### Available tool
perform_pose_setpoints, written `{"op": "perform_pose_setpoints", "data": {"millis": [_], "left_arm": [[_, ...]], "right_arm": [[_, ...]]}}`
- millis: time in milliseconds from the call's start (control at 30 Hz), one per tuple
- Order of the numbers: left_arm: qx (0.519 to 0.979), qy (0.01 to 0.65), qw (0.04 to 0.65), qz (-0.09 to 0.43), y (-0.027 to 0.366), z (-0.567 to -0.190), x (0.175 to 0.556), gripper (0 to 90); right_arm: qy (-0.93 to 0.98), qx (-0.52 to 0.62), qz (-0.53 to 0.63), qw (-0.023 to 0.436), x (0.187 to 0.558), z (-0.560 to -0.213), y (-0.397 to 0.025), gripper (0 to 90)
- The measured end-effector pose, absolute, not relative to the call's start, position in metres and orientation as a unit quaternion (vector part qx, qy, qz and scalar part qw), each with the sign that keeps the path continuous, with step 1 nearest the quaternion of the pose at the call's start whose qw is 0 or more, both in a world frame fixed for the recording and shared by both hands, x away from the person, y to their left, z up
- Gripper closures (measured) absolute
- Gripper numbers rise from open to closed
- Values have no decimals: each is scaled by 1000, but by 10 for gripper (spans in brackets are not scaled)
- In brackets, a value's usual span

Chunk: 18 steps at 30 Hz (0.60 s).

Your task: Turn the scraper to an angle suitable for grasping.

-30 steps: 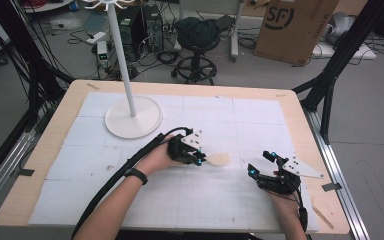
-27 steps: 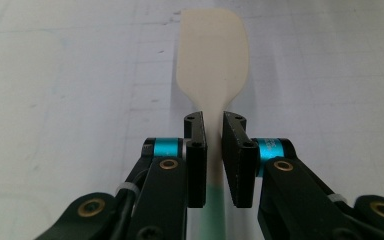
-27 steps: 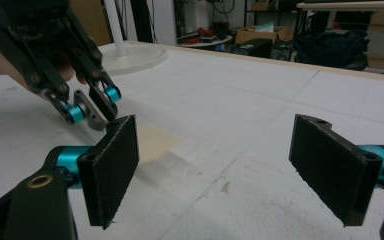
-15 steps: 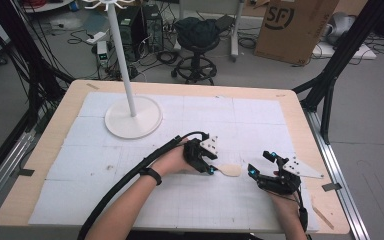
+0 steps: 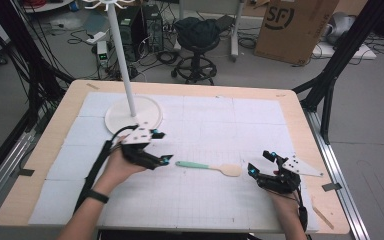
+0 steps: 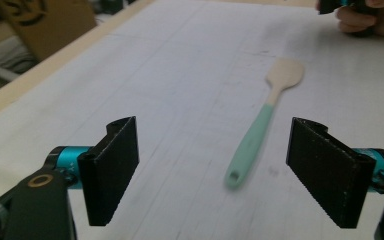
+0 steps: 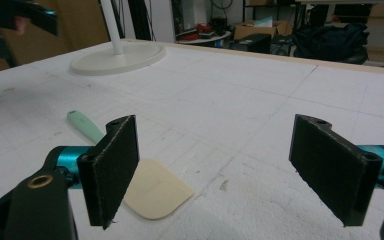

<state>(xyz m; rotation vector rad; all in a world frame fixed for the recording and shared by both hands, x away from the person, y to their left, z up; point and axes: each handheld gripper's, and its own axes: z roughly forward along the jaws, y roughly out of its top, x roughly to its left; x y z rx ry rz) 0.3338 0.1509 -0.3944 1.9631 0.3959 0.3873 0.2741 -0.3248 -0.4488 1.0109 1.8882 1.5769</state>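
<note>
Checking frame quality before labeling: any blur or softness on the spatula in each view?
Left gripper view: spatula smeared and soft, its own jaws crisp. Right gripper view: spatula blade fairly sharp, background clutter soft. High view: soft throughout, spatula readable, no glare on the table.

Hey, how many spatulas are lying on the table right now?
1. The spatula lies flat on the table between the open left gripper and the open right gripper, mint handle toward the left gripper.
</note>
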Motion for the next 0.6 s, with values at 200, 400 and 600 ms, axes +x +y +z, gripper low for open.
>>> {"op": "perform_pose_setpoints", "data": {"millis": [200,400,600], "left_arm": [[775,244,543,213,224,-418,310,198],[737,296,555,248,270,-441,289,197],[711,309,572,267,291,-443,282,196]], "right_arm": [[689,372,574,238,274,-449,-325,192],[690,372,574,239,274,-449,-324,192],[691,369,573,241,274,-449,-324,191]]}}
